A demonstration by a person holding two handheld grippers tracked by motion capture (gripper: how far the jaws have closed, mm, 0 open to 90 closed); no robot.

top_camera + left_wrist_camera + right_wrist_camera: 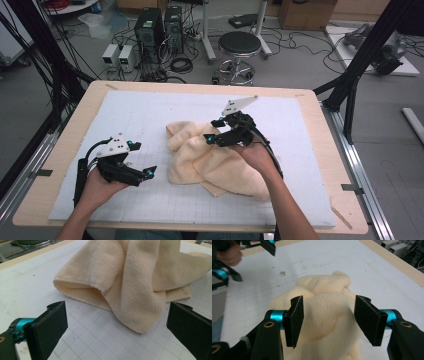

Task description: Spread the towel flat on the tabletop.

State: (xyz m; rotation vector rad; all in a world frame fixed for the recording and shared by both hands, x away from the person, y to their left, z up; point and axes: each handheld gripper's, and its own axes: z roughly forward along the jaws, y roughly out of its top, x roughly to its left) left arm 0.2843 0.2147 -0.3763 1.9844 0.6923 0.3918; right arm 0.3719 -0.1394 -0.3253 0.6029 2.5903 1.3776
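- right gripper: its jaws stand apart over a raised fold of the cream towel; the cloth bulges up between the pads, and they don't look pressed on it.
- left gripper: jaws wide apart, low over the bare mat, with nothing between them; the towel's near drooping corner hangs just ahead.
- the towel lies crumpled near the middle of the white gridded mat, bunched and folded over itself, between the two hands and closer to the right one.
- step in hand, as i read it: taking hold of the towel to spread or fold it, with no grip made yet.
- next move likely calls for the right jaws to shut on that fold, and the left to slide forward to the loose corner so the cloth can be pulled flat.
- the mat rests on a pale wooden table.
- beyond it: a grey floor, a round black stool, computer towers and loose cables.
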